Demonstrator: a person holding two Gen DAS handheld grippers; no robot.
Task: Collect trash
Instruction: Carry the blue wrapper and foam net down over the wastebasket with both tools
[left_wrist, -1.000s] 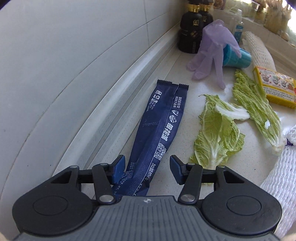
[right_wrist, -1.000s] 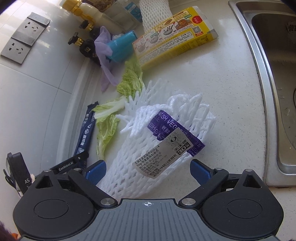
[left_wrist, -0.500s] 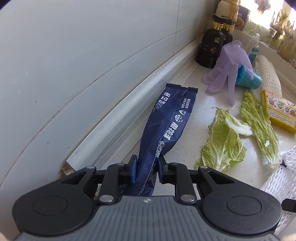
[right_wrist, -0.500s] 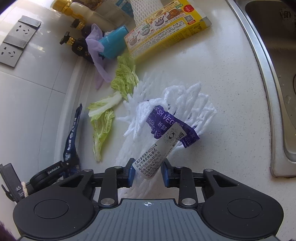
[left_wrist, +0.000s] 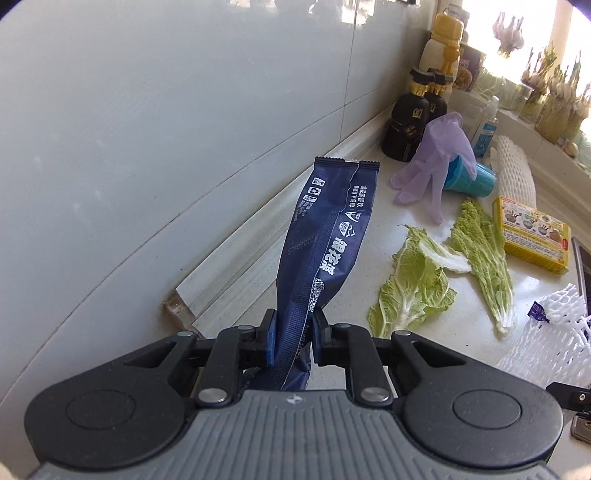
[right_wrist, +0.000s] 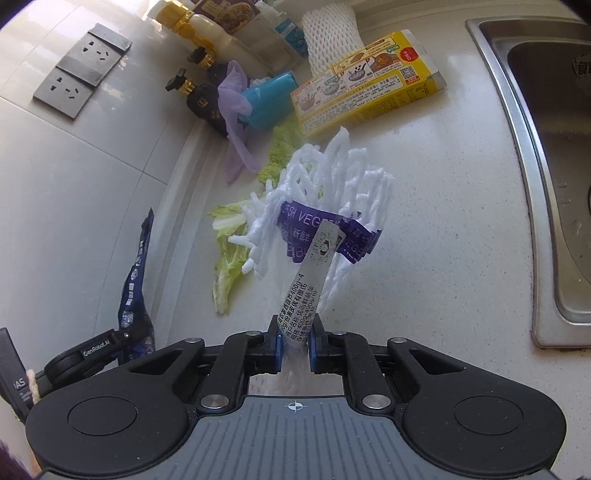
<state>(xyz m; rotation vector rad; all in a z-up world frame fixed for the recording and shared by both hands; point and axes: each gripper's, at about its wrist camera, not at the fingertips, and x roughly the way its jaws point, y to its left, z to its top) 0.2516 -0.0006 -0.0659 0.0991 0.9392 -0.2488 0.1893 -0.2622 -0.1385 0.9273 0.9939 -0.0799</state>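
The left tool (left_wrist: 293, 338) is clamped on the near end of a dark blue wrapper (left_wrist: 327, 240), its jaws closing on the foil; the wrapper sticks up and away from the pads, clear of the tabletop (left_wrist: 369, 229), just beside the wall's skirting strip. The right tool (right_wrist: 295, 345) is gripping the white label end of a white foam net sleeve (right_wrist: 325, 192) with a purple band, jaws closing on it too; the sleeve fans out above the pads, off the tabletop (right_wrist: 443, 184).

Taking the yellow box (left_wrist: 532, 236) as landmark: two cabbage leaves (left_wrist: 417, 284) lie just left of it, toward the blue wrapper. One purple glove (left_wrist: 436, 155) drapes over one teal cup (left_wrist: 469, 177) beyond the leaves. A second foam net (left_wrist: 517, 166) lies behind the box. Two dark bottles with gold caps (left_wrist: 410, 125) stand against the wall past the glove.

Only the right wrist view shows the steel sink (right_wrist: 546, 184) to the right of the yellow box (right_wrist: 369, 81), and two wall sockets (right_wrist: 81, 70). It also catches the blue wrapper (right_wrist: 135, 280) hanging from the left tool at the lower left. Only the left wrist view shows garlic bunches (left_wrist: 511, 31) by the window.
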